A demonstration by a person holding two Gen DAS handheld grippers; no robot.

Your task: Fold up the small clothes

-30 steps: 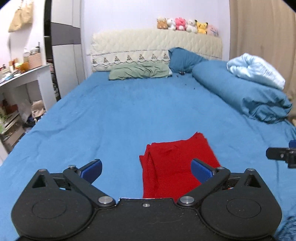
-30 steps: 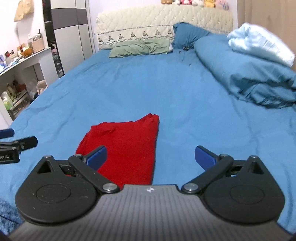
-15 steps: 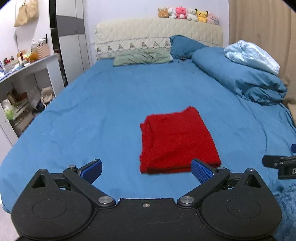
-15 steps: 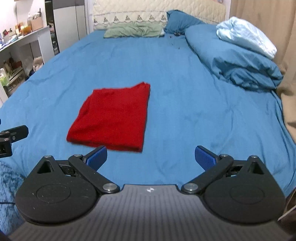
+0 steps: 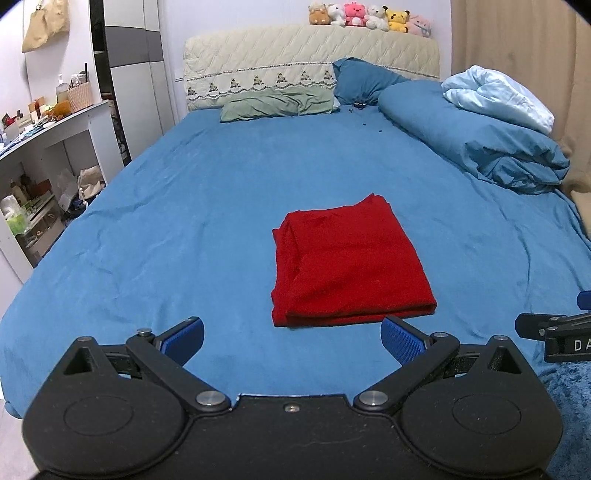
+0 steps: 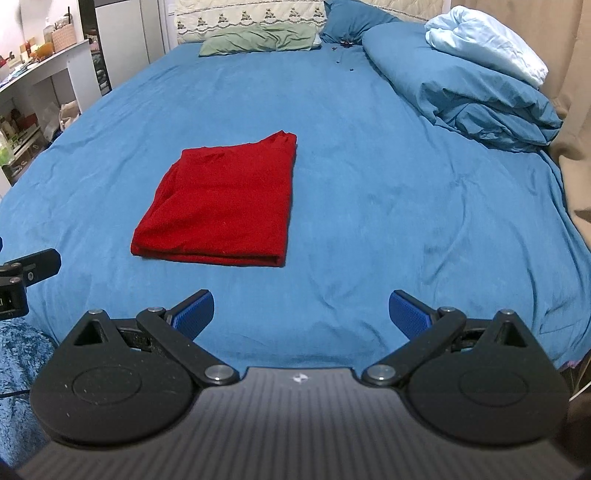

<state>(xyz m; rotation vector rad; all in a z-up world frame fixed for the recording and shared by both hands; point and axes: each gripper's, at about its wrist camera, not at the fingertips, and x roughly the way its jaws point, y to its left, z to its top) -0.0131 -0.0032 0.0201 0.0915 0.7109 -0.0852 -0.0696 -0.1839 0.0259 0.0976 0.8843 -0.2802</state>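
Observation:
A red garment (image 5: 347, 262) lies folded into a flat rectangle on the blue bed sheet (image 5: 184, 206); it also shows in the right wrist view (image 6: 225, 203). My left gripper (image 5: 291, 341) is open and empty, held back over the bed's near edge, short of the garment. My right gripper (image 6: 301, 314) is open and empty, also near the front edge, to the right of the garment. Each gripper's tip shows at the edge of the other's view.
A rolled blue duvet (image 5: 476, 144) with a pale blue blanket (image 5: 495, 96) lies along the right side. Pillows (image 5: 277, 105) and a headboard with plush toys (image 5: 369, 16) are at the far end. A white shelf unit (image 5: 44, 155) stands left of the bed.
Both grippers have pulled back and up from the folded red garment, which now lies fully in view ahead of them. Both stayed open.

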